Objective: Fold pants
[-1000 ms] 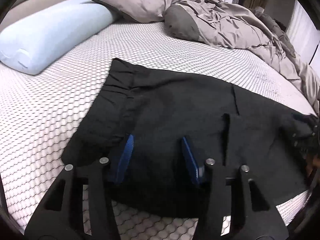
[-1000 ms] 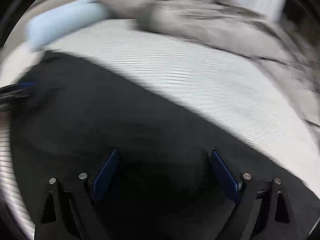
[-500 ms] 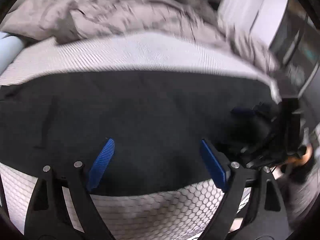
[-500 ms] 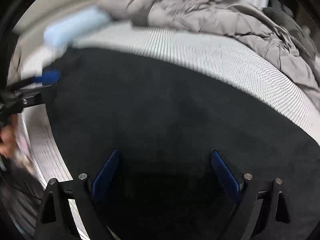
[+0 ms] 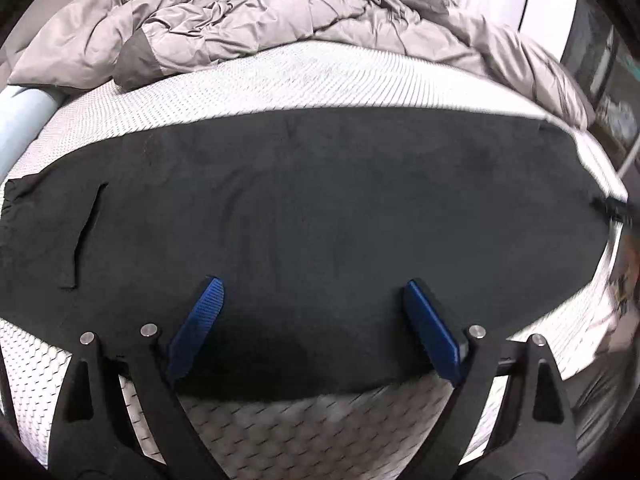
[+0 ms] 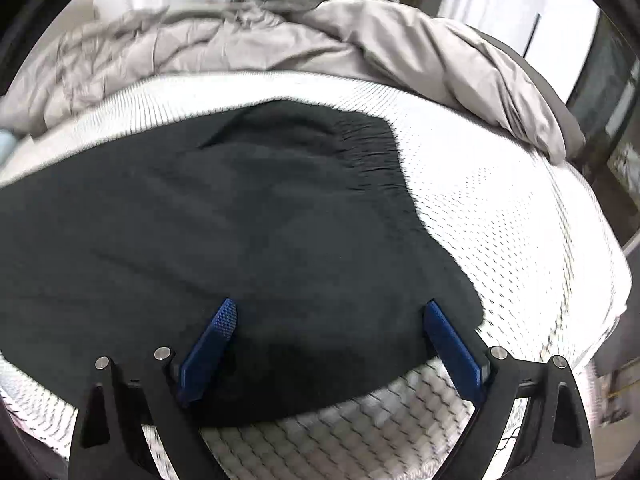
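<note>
The black pants (image 5: 320, 208) lie spread flat across the white mattress (image 5: 320, 76), near its front edge. The left gripper (image 5: 312, 312) hovers over their near hem, jaws wide apart and empty. The right gripper (image 6: 328, 332) does likewise, also spread and empty. A rumpled grey duvet (image 5: 248, 20) sits behind, a pale blue pillow (image 5: 20, 120) at left.
</note>
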